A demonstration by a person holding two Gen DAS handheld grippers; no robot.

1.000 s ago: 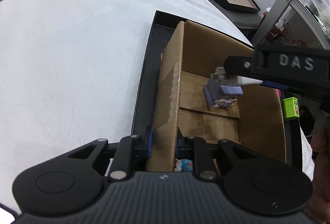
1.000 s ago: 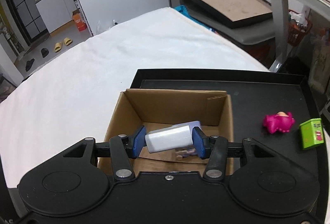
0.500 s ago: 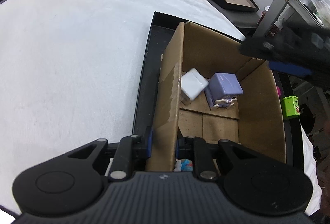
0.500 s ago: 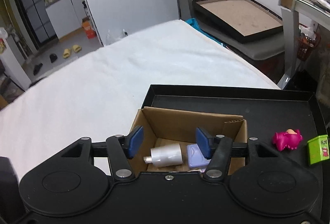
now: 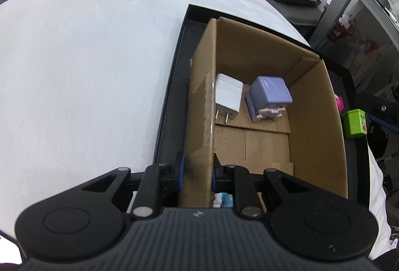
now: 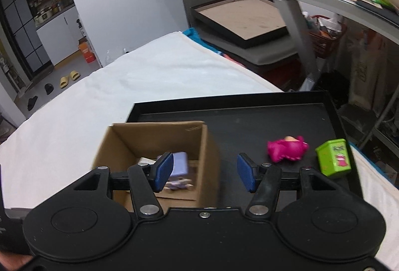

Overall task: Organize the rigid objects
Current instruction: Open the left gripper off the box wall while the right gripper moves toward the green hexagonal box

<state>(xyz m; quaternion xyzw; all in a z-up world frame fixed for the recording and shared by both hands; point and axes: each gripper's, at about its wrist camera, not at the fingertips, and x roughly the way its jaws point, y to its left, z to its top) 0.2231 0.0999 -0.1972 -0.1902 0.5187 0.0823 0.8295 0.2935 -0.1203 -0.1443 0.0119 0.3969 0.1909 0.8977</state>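
An open cardboard box (image 5: 316, 106) (image 6: 124, 138) stands on a black tray (image 6: 249, 119). Inside lie a white plug charger (image 5: 228, 96) and a purple toy figure (image 5: 270, 94) (image 6: 180, 163). My left gripper (image 5: 198, 172) is shut on the box's left wall. My right gripper (image 6: 204, 172) is open and empty, held above the box's right edge. A pink toy (image 6: 286, 148) and a green box (image 6: 334, 157) (image 5: 354, 119) sit on the tray to the right of the box.
The tray lies on a white cloth-covered table (image 5: 87, 46). A framed board (image 6: 242, 16) and a cluttered metal shelf (image 6: 336, 1) stand beyond the table. A small coloured item (image 5: 223, 198) shows under my left gripper.
My right gripper opened and dropped the white charger into the box, then pulled back and to the right. The left gripper kept its hold on the box wall.
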